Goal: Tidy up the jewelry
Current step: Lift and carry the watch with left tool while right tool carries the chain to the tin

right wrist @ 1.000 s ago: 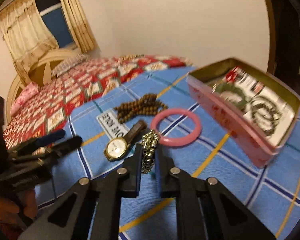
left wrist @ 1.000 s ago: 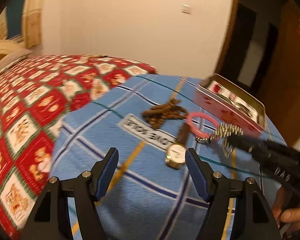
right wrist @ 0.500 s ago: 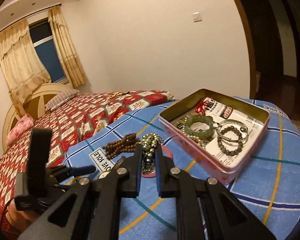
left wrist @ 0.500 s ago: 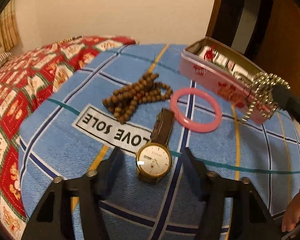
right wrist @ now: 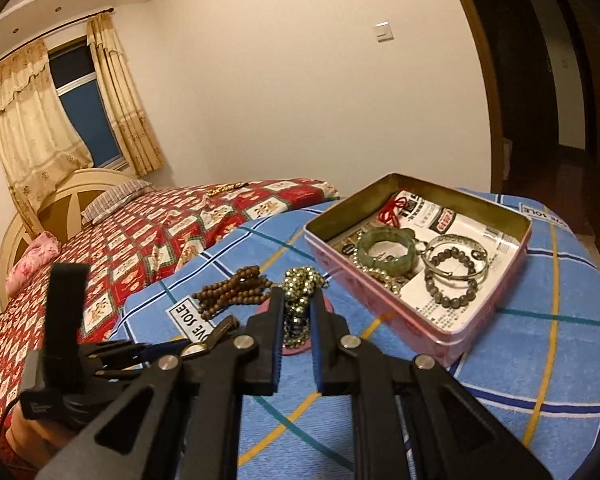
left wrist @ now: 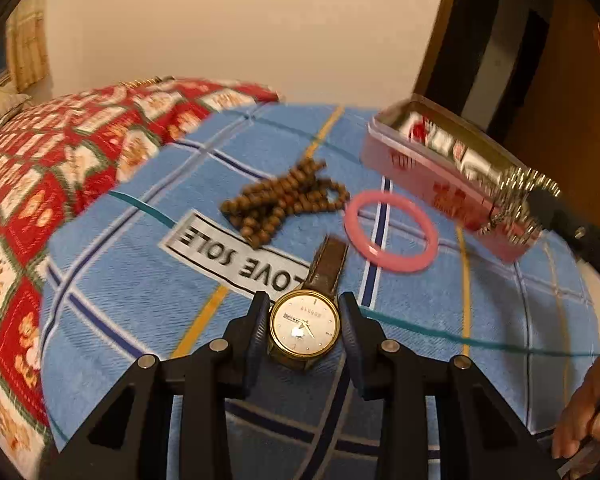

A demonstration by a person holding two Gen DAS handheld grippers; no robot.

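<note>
Glossy gilt watch, leather strap

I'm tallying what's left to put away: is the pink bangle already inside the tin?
No, the pink bangle lies on the blue cloth beside the tin, not in it.

Pink bangle just beyond watch

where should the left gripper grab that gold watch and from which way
Grip the round gold case of the watch across its left and right edges, coming down from above. It lies dial up on the blue cloth, its brown strap running away, so those sides are free. The left gripper already straddles the case, jaws closing.
</note>
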